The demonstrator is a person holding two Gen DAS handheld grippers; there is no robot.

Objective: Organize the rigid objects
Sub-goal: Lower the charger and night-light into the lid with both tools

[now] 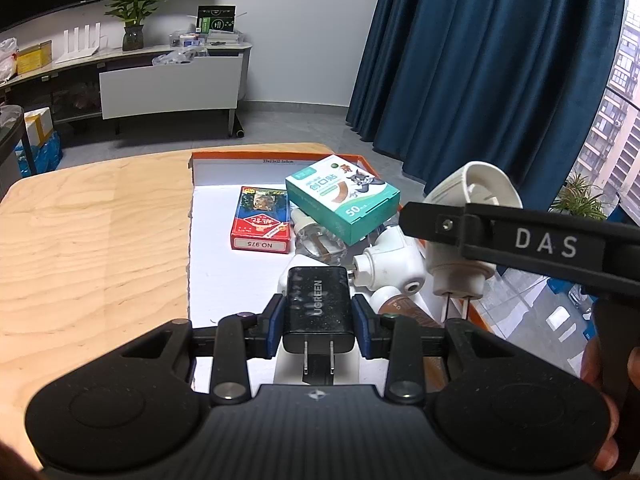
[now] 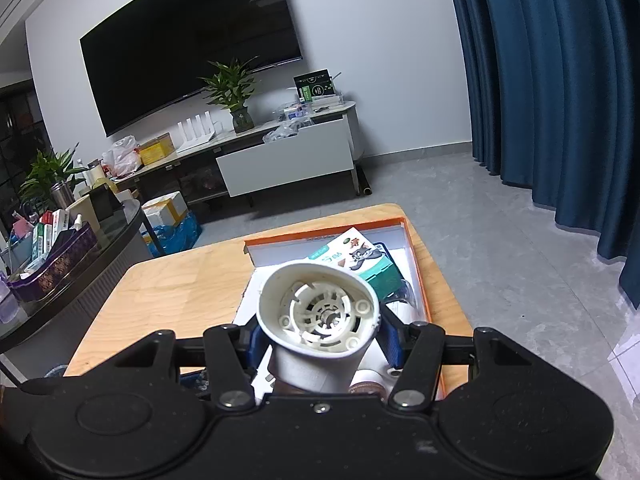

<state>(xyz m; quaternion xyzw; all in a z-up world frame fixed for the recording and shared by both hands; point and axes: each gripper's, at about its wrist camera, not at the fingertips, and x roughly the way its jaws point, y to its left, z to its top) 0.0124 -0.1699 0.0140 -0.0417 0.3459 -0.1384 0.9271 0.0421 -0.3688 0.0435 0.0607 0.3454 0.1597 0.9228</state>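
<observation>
Left tongs clamp a black UGREEN charger while right tongs grip a white plug-in device, both above the orange-rimmed tray on the table.

Evenly and softly lit indoors, with cool daylight entering through the window at far right. Sharp at centre, strongly bowed and darkened toward the fisheye edges. Mild glare on the white tray; only faint shadows on the worktop.

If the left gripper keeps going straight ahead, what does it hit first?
Probably the white plug-in device lying just beyond the black charger held by the left gripper; depth is unclear.
</observation>
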